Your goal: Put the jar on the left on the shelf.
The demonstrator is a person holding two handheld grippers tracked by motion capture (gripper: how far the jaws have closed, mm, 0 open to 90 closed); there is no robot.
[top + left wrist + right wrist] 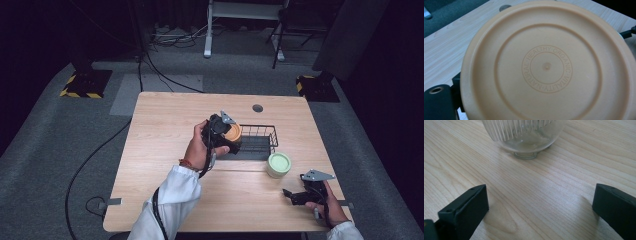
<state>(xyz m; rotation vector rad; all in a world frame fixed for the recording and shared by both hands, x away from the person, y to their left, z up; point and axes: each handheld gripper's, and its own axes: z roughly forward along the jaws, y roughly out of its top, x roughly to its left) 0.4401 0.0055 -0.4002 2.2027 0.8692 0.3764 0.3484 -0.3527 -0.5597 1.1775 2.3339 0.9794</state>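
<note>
My left gripper point(221, 132) is lifted over the middle of the table, at the left end of a black wire basket point(265, 128). It is shut on a jar with an orange lid point(233, 133). In the left gripper view that orange lid point(546, 66) faces the camera, stamped with a ring of words, and one black jaw rests against its lower left edge. A ribbed glass jar with a pale green lid point(278, 164) stands on the table to the basket's right front. My right gripper point(295, 196) lies low near the front right corner, open, with the ribbed glass jar point(525, 135) just beyond its jaws.
The light wooden table point(160, 135) has a round cable hole point(257, 108) near its far edge. Past the table, cables run over grey carpet between stand bases with yellow-black stripes point(82, 85). A white desk frame point(207, 30) stands farther back.
</note>
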